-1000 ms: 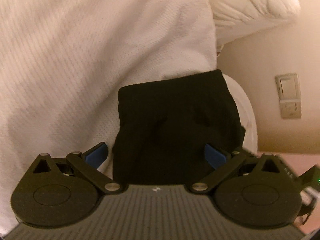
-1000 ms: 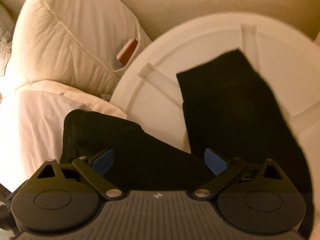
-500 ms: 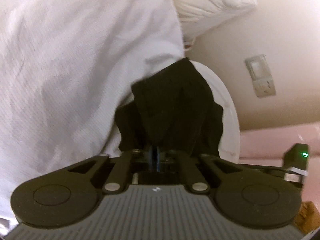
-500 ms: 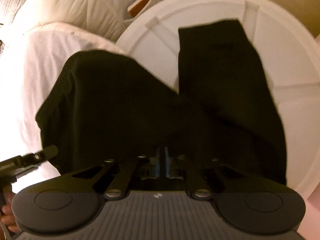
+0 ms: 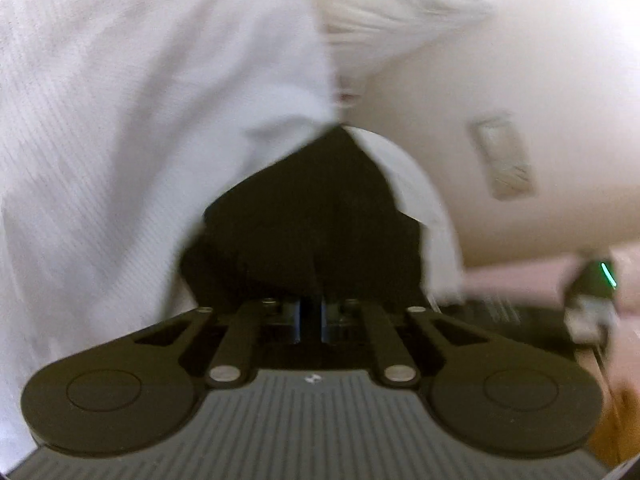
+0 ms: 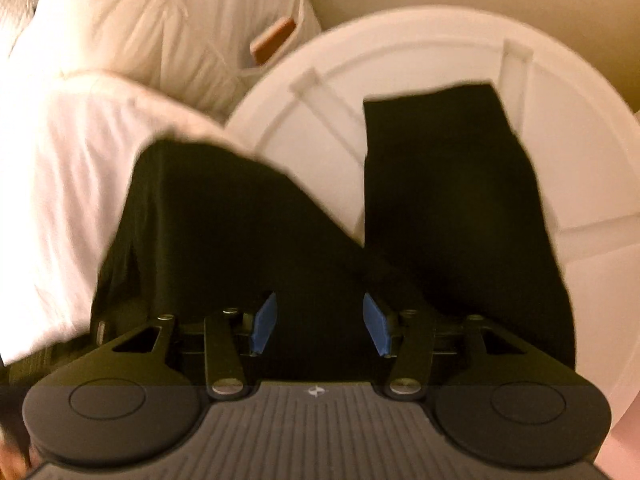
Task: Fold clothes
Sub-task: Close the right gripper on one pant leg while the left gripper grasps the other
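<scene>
Jaws pinching one black garment

right gripper fingers apart | black garment draped over white round tabletop, blurred, possibly trousers

The garment lies partly on the bed sheet at the left and partly on the round table top at the right, with one leg stretched across the table top away from the camera. Behind the sheet, a pillow rests against the table's edge. The right gripper is directly above the garment, its fingers apart on both sides of the cloth. In the left wrist view, the left gripper is pressed together on the near edge of the garment, sheet at its left, table rim at its right, and a wall switch plate further right.
</scene>
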